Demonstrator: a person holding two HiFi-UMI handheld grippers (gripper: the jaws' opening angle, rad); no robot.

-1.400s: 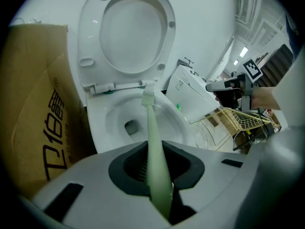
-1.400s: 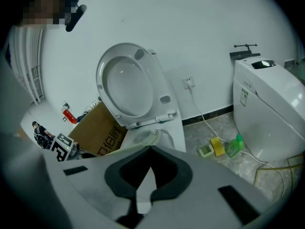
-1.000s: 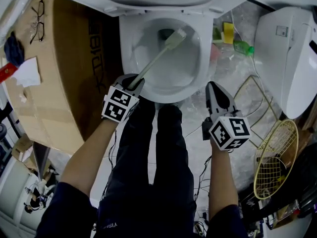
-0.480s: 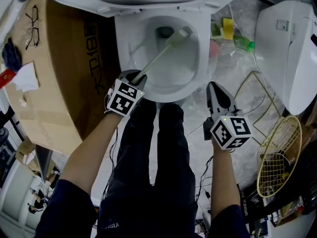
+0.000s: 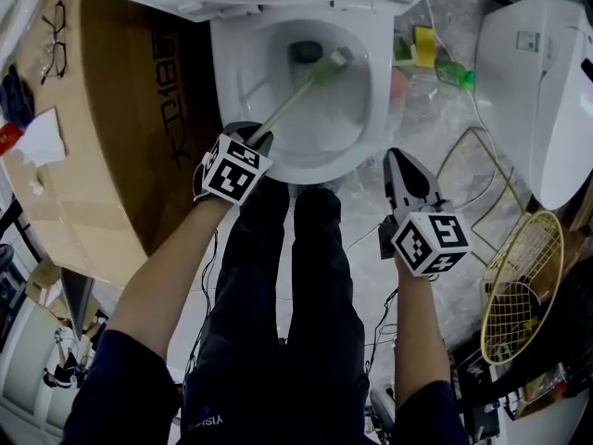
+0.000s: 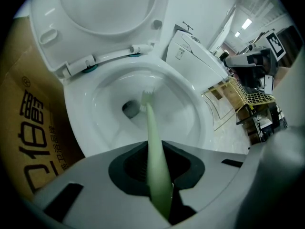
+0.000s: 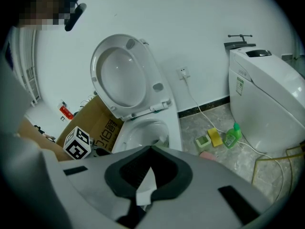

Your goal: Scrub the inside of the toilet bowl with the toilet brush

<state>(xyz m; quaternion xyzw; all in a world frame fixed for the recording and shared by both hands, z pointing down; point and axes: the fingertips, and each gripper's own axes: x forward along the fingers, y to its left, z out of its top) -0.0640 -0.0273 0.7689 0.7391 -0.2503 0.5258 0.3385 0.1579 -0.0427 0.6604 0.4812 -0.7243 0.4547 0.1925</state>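
**While the brush works the far wall, the grip is the weak point**

Because the left gripper [image 5: 252, 137] holds the toilet brush [image 5: 289, 98] only at the near end of its pale green handle, the whole length acts as a lever against the jaws. The left gripper view shows them closed tight on that handle, which runs away and down into the toilet bowl [image 5: 363, 135]. The brush head rests low on the far side, just right of the drain opening [image 5: 306, 52].

A hard push sideways could twist the smooth handle between the pads and turn the bristles off the porcelain. My guess is that wet plastic would make this worse.

A quick stroke up the near wall could throw water over the rim. It would land on the person's trousers, or on the cardboard box [image 5: 111, 137] standing right against the bowl's left side.

The right gripper [image 5: 400, 163] hangs idle just right of the bowl's near rim. Its jaws are drawn nearly together, with only a pale sliver in the gap that I cannot name. It steadies nothing, so the left gripper alone takes every jolt.

Cables trail on the floor near the feet and could catch a shifting step.
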